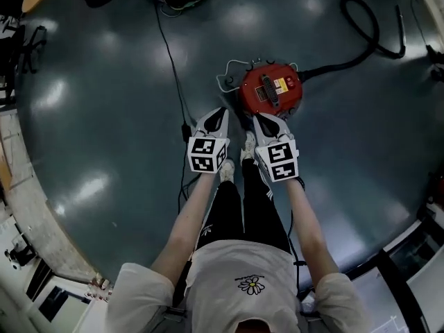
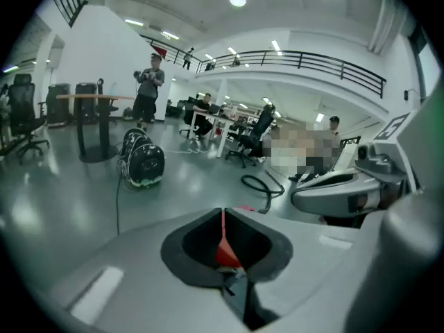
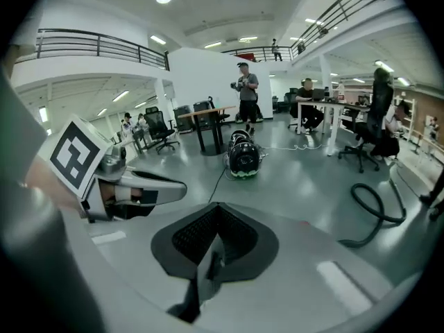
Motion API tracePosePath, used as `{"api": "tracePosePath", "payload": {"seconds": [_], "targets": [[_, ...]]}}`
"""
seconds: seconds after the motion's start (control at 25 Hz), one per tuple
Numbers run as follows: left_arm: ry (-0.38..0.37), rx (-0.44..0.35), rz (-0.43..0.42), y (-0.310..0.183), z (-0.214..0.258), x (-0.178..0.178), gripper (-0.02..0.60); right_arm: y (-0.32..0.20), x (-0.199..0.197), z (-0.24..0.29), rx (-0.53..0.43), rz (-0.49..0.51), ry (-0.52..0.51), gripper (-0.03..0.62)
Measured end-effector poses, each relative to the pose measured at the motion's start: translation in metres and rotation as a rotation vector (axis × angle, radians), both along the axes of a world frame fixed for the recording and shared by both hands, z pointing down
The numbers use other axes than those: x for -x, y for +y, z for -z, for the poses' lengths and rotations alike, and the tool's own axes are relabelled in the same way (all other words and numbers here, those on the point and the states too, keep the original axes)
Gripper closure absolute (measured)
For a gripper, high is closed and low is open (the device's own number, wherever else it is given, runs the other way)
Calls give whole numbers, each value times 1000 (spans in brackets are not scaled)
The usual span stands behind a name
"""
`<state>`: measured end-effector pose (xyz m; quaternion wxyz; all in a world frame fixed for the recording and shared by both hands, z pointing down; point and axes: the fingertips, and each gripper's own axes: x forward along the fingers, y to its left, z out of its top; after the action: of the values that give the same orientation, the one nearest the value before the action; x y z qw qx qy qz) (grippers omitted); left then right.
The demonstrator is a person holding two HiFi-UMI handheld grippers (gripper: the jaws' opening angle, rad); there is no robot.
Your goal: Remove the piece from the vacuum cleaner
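Meeting at their tips, the jaws of the left gripper (image 2: 223,212) are closed on nothing, and only a sliver of red shows behind the seam. The right gripper (image 3: 216,207) is likewise closed and empty. In the head view the two are held side by side, tips pointing at the red canister vacuum cleaner (image 1: 270,89), which stands on the grey floor (image 1: 104,116) just ahead of the person's shoes (image 1: 248,146), untouched by either gripper. Its black hose (image 1: 371,30) loops away to the right, and a thin black cable (image 1: 170,64) runs up the floor at left.
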<state>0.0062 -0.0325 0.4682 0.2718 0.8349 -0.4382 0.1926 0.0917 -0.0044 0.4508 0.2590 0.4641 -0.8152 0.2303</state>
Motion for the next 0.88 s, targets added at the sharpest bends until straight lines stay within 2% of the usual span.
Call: {"api": "tracePosePath", "payload": {"seconds": [0.24, 0.36, 0.4, 0.52, 0.68, 0.76, 0.88], "targets": [[-37, 181, 56, -10, -127, -1, 518, -27, -8, -125, 107, 139, 147, 568], [-8, 311, 110, -6, -184, 3, 419, -31, -5, -177, 156, 237, 243, 568], [1, 342, 137, -5, -197, 7, 406, -32, -2, -188, 159, 267, 274, 568], [30, 408, 206, -6, -221, 14, 372, -35, 2, -215, 155, 326, 353, 568], [46, 465, 228, -12, -245, 12, 357, -40, 3, -231, 142, 362, 433, 569], [43, 496, 218, -14, -253, 10, 357, -39, 4, -233, 184, 367, 459, 571], [34, 559, 194, -10, -264, 5, 357, -38, 4, -233, 303, 370, 459, 569]]}}
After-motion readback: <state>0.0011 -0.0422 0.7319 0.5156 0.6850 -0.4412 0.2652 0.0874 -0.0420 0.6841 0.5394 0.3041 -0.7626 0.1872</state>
